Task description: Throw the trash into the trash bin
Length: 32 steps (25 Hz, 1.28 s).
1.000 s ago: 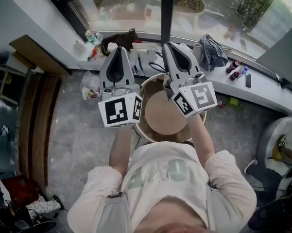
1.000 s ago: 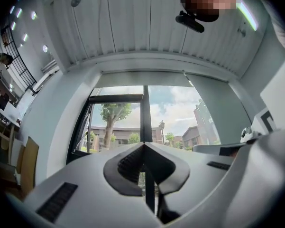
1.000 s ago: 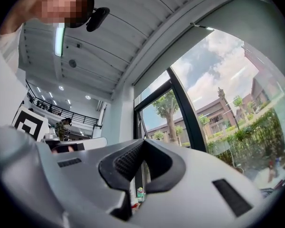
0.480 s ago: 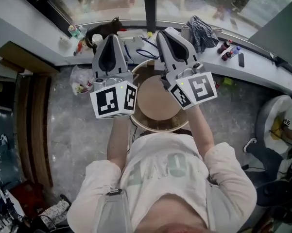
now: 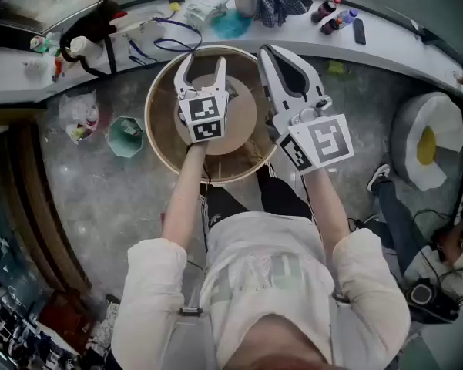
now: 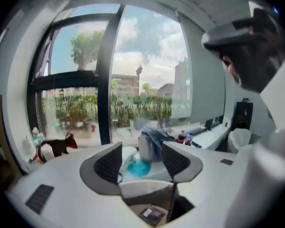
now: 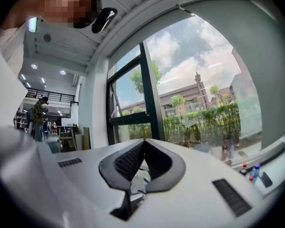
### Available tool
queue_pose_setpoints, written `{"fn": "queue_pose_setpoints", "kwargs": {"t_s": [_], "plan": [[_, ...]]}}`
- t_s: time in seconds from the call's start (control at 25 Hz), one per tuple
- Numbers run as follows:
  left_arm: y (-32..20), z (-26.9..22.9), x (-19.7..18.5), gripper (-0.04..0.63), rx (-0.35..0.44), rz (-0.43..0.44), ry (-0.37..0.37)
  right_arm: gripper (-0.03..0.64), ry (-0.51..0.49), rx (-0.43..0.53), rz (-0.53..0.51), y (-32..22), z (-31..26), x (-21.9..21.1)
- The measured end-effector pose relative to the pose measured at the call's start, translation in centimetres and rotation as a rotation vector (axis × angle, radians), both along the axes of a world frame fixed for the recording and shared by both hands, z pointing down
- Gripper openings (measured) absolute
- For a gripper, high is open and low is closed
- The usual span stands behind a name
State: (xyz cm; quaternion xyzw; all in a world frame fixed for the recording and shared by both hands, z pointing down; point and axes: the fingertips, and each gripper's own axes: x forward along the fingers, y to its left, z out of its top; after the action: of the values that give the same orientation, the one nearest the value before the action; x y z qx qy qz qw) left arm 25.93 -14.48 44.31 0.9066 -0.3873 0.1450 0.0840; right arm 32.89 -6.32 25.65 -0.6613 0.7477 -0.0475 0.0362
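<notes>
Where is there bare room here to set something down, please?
The round table's top is bare, and so is the grey floor beside the trash bin. The window ledge is free only right of the phone; from black toy to bottles it is crowded.

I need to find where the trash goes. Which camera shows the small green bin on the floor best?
The head view: it looks down into the small green bin on the floor, left of the round table. Both gripper views look toward the windows, so neither shows it.
</notes>
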Motion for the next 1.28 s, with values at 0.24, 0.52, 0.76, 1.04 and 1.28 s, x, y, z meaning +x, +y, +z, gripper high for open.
{"fn": "queue_pose_setpoints", "kwargs": {"t_s": [0.24, 0.52, 0.76, 1.04, 1.28], "plan": [[2.9, 24.1, 2.1, 0.253, -0.411, -0.111, -0.149, 0.014, -0.019, -0.200, 0.049, 1.0, 13.2, 6.1], [7.1, 37.4, -0.2, 0.253, -0.741, -0.318, -0.230, 0.014, -0.062, -0.326, 0.094, 2.8, 20.9, 9.0], [6.4, 39.3, 1.6, 0.253, -0.739, -0.362, -0.264, 0.014, -0.074, -0.351, 0.131, 3.2, 23.0, 10.8], [5.7, 39.3, 0.8, 0.151, -0.710, -0.439, -0.317, 0.014, -0.087, -0.384, 0.119, 3.3, 24.4, 10.1], [5.4, 39.3, 0.2, 0.041, -0.693, -0.463, -0.338, 0.014, -0.084, -0.392, 0.090, 2.9, 24.6, 8.2]]}}
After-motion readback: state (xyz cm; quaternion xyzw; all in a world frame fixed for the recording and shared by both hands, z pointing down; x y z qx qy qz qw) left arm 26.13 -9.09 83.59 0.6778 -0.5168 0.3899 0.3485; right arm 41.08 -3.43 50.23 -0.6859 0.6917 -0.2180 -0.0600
